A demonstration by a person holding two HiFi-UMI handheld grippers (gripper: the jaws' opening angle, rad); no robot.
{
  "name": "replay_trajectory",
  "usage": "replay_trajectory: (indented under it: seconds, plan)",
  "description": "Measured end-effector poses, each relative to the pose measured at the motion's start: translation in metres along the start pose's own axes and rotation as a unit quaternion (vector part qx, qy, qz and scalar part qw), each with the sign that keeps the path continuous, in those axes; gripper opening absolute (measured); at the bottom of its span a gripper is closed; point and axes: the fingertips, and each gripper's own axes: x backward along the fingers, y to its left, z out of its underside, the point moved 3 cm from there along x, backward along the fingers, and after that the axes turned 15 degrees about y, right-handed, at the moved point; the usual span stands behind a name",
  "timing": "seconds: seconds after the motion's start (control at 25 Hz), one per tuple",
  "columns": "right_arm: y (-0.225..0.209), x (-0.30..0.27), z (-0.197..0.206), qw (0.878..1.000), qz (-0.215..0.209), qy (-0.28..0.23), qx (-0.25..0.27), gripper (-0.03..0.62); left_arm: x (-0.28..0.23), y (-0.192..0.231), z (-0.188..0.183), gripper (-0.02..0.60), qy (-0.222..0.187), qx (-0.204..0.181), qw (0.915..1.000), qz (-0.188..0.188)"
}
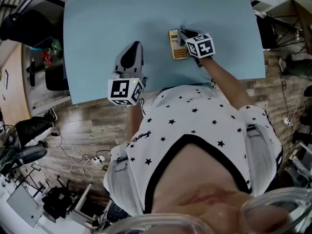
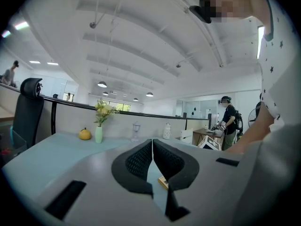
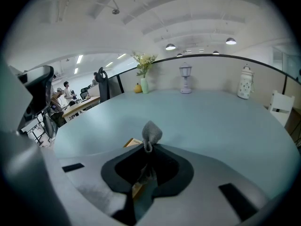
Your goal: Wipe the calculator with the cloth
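R tool [image 3: 148, 149] clamped on cloth [image 3: 151, 133]; grey tuft pokes out past its tips. Calculator [image 1: 177, 45] flat on bench [image 1: 107, 18], right under R tool's tips, showing a bit to their left. Cloth-to-calculator contact not clear. L tool [image 2: 152, 145]: jaws together, nothing between, near bench's front edge. Calculator sits ahead-right of L tool, apart.

grey cloth [image 3: 151, 133], gold calculator [image 1: 175, 48], pale blue table [image 1: 122, 18], star-dotted white shirt [image 1: 195, 116]
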Motion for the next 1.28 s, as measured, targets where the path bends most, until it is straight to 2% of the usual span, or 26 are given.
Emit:
replay_trajectory:
  seconds: [0.32,0.6,0.8,1.0,1.28]
  plan:
    - [-0.021,0.011,0.016,1.000,0.017,0.000,-0.026,0.040,-0.007,-0.009,-0.005,0.031,-0.002,-0.009,0.9999,0.013]
    - [-0.023,0.014,0.015,0.999,0.019,-0.011,-0.025,0.040,-0.006,-0.014,-0.003,0.031,-0.002,-0.010,0.9998,0.014]
    - [0.004,0.025,0.000,0.999,-0.019,-0.040,-0.017,0.040,-0.002,-0.014,-0.001,0.031,-0.001,-0.008,0.9999,0.009]
    - [0.045,0.019,0.003,0.997,-0.065,-0.032,0.012,0.040,0.002,-0.014,0.000,0.031,-0.002,-0.006,1.0000,0.004]
    - [0.063,0.003,0.012,0.997,-0.072,-0.007,0.037,0.040,0.007,-0.011,0.002,0.031,-0.001,-0.003,1.0000,-0.004]
